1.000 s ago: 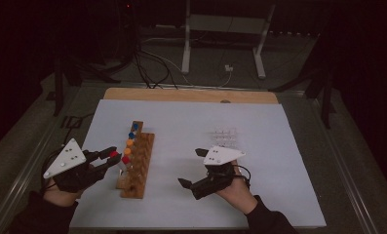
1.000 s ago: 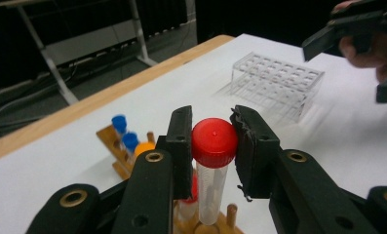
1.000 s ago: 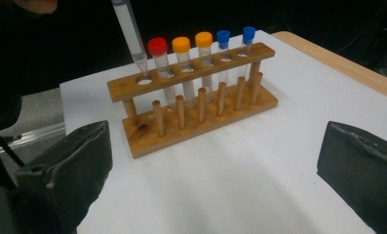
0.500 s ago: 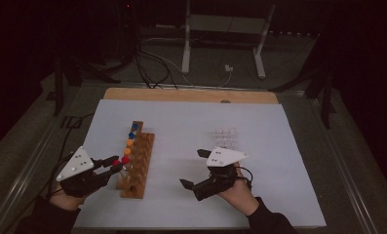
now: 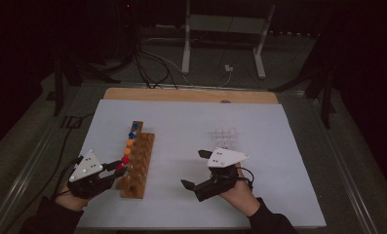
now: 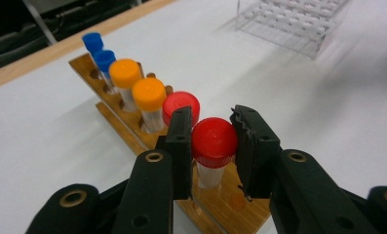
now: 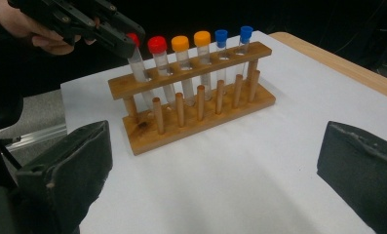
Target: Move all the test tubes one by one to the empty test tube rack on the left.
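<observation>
White tabletop [image 5: 279, 146]: left gripper [image 6: 214, 141] pinches the red-capped test tube [image 6: 213, 146] at the wooden rack's [image 5: 141, 165] near end, seating it; next, release carefully; right gripper [image 5: 197, 168] rests spread

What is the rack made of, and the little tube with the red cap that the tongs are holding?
The rack looks like wood: brown, grainy, matte, with round pegs. The tube looks like clear plastic, perhaps glass, since you can see through it. Its red cap looks like smooth, slightly shiny plastic. The left tongs look like black plastic.
</observation>
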The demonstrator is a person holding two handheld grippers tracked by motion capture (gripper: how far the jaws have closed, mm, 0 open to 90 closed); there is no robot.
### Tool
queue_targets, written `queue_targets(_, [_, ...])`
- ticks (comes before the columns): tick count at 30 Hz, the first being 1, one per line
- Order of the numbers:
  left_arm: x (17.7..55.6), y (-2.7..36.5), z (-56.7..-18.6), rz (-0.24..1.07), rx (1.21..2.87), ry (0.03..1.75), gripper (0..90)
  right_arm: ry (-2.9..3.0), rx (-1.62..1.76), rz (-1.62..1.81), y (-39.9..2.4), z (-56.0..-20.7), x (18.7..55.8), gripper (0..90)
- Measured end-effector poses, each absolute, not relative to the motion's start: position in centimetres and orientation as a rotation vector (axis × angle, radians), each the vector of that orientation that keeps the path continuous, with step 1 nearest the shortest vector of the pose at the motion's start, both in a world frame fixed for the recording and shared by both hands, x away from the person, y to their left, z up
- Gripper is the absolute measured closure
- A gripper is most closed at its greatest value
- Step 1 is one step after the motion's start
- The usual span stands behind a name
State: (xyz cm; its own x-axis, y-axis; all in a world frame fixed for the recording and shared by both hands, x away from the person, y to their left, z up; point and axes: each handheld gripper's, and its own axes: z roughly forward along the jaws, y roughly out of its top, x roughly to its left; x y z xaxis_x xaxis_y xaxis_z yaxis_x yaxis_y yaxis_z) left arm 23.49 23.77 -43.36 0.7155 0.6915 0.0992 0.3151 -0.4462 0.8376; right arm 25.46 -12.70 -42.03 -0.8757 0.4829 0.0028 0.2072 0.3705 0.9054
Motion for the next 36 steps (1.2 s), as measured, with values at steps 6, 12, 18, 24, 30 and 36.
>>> queue_targets(6, [23.7, 23.7, -43.6, 0.538, 2.072, 0.779, 71.2, 2.364, 0.62, 1.51, -12.8, -41.9, 25.5, 0.0])
queue_targets(12, [23.6, 23.7, -43.5, 0.526, 2.07, 0.757, 65.7, 2.364, 0.62, 1.509, -12.9, -41.9, 25.5, 0.0])
queue_targets(18, [23.3, 24.1, -42.8, 0.495, 2.03, 0.746, 33.5, 2.353, 0.623, 1.517, -13.1, -41.8, 25.5, 0.0])
queue_targets(24, [23.3, 24.6, -42.6, 0.433, 1.956, 0.73, 5.8, 2.336, 0.631, 1.519, -13.6, -41.8, 25.4, 0.0])
queue_targets(30, [23.6, 25.2, -43.5, 0.373, 1.873, 0.68, 0.6, 2.313, 0.643, 1.485, -14.5, -42.3, 25.3, 0.0])
queue_targets(36, [23.9, 25.8, -44.8, 0.345, 1.814, 0.661, 0.6, 2.301, 0.676, 1.455, -15.6, -42.9, 25.4, 0.0])
